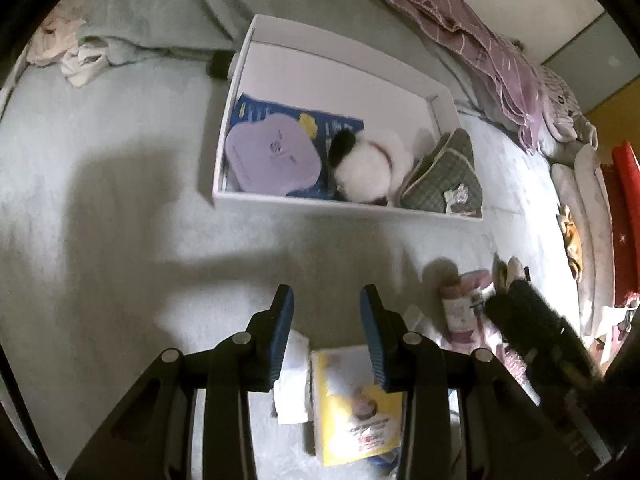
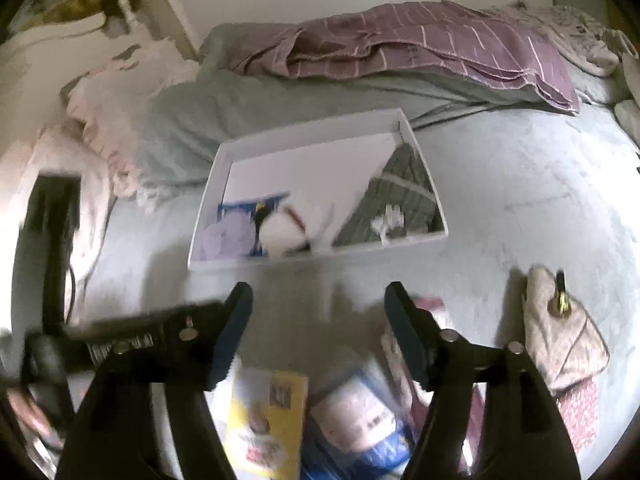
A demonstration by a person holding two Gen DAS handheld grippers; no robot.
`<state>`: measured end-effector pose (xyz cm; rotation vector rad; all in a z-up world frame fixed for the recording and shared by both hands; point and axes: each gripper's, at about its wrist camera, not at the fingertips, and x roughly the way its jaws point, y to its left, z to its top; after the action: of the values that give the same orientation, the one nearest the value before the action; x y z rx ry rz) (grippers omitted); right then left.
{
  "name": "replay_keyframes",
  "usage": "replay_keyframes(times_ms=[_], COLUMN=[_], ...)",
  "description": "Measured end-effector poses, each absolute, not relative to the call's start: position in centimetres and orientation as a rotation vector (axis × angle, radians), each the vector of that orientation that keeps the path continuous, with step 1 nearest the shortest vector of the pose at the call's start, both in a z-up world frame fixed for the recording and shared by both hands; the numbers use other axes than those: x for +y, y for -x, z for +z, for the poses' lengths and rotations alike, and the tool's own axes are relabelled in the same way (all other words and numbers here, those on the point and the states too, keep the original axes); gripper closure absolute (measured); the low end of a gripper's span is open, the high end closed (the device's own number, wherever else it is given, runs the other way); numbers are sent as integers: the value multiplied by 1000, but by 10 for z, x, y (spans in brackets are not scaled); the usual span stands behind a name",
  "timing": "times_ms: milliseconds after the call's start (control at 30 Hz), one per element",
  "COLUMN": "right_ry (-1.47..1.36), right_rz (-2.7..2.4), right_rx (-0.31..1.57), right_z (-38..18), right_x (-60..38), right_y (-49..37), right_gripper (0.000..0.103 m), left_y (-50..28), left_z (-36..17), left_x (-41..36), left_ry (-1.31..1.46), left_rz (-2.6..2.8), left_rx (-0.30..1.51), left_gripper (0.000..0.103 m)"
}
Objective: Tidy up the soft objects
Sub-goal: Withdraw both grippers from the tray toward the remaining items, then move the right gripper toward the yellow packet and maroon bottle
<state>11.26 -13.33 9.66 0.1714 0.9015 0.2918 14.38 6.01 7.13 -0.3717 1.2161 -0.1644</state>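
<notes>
Both grippers hover empty over the bed (image 1: 100, 200), left gripper (image 1: 326, 300) fingers partly apart, right gripper (image 2: 318, 294) fingers wide. At twelve o'clock, the white tray (image 1: 344, 204) collects the plush toy (image 1: 368, 168); the yellow packet (image 1: 356, 404) waits at six o'clock.

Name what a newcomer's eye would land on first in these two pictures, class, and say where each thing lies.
The white tray in the middle of the grey bed, holding a lilac pouch, a black-and-white plush and a checked cushion along its near side. Behind it, a purple striped blanket lies crumpled.
</notes>
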Motion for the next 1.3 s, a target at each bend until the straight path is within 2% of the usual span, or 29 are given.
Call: replay_keyframes(times_ms=[200, 367, 633, 667, 700, 933, 1033, 1100, 1300], right_ry=[-43, -56, -68, -70, -73, -43, -81, -115, -108], right_rz=[354, 421, 449, 440, 429, 403, 450, 497, 507], right_rx=[861, 902, 886, 900, 907, 848, 843, 841, 840], right_z=[60, 33, 32, 30, 28, 21, 20, 19, 18], right_x=[-117, -110, -89, -85, -83, -82, -88, -91, -89], right_y=[-64, -47, -42, -45, -47, -39, -40, -42, -40], right_gripper=[32, 29, 20, 17, 16, 15, 10, 2, 1], left_y=[-113, -74, -36, -34, -33, -30, -29, -29, -26], left_z=[63, 41, 26, 27, 27, 24, 24, 23, 25], left_x=[67, 77, 89, 89, 89, 86, 86, 86, 83], left_ry=[375, 324, 344, 329, 318, 239, 235, 230, 137], left_rz=[-138, -66, -98, -92, -71, -24, -20, -10, 57], left_rx=[1167, 1156, 1030, 1018, 1008, 978, 976, 978, 964], left_gripper=[69, 69, 71, 77, 78, 78, 75, 75, 75])
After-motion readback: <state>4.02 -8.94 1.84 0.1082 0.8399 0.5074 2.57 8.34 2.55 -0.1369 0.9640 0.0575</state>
